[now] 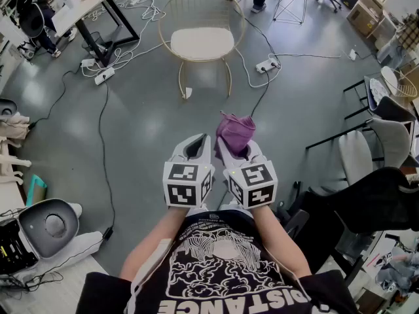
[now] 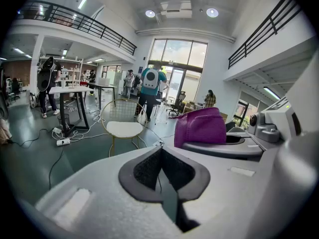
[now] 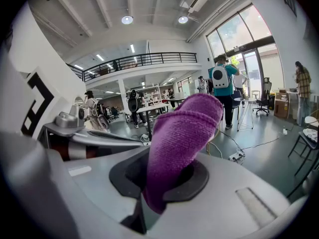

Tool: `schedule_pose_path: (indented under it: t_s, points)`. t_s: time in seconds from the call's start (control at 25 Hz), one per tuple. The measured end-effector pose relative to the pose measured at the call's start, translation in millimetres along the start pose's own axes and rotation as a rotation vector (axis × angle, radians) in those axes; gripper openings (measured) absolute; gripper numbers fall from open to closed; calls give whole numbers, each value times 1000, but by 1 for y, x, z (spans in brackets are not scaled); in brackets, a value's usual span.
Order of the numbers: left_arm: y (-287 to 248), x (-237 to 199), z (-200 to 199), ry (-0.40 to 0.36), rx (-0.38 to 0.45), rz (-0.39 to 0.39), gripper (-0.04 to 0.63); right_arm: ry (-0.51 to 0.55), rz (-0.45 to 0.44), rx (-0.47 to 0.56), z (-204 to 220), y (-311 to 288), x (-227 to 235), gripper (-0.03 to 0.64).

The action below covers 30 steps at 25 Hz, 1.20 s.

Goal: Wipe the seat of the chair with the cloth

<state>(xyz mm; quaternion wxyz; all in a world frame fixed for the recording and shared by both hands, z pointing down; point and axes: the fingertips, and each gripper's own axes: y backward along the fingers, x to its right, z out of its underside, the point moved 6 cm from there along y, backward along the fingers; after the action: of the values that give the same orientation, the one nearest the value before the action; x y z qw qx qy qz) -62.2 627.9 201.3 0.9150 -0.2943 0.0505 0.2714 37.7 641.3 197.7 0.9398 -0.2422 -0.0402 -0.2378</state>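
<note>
Right gripper [image 3: 164, 179] pinching purple cloth [image 3: 182, 131]; left gripper [image 2: 162, 176] pressed together, empty; both well apart from chair [image 1: 201, 43].

Purple knitted cloth [image 3: 182, 133]: bunched, folded end upward, pinched between right tongs [image 3: 164, 183], held in air. Round gold wire-frame chair [image 1: 222, 8] with cream padded seat [image 1: 201, 43]: upright on grey floor [image 1: 144, 123], well apart from cloth.

Black tee [image 1: 216, 267] w/ white graphic; left gripper [image 1: 198, 142] & right gripper [image 1: 234, 154] pale grey, b&w marker cubes [image 1: 188, 184].
</note>
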Motion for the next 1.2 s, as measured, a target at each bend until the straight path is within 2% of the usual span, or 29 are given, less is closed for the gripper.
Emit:
schedule_pose_path:
  t_s: [0.48,0.76,0.96,1.2]
  points:
    - [12,-46,11,17,-9,45,-9,-2,29,-40,9,-31,-39,55]
    - [16,-72,11,34,-2,52,-9,19,20,-30,2,-49,-60,55]
    - [3,-87,4,40,-4,43,-9,15,10,-25,-4,-68,-52,55]
    - [-37,-101,-12,56,-26,34,-9,-21,-12,-32,-13,-103,-20,55]
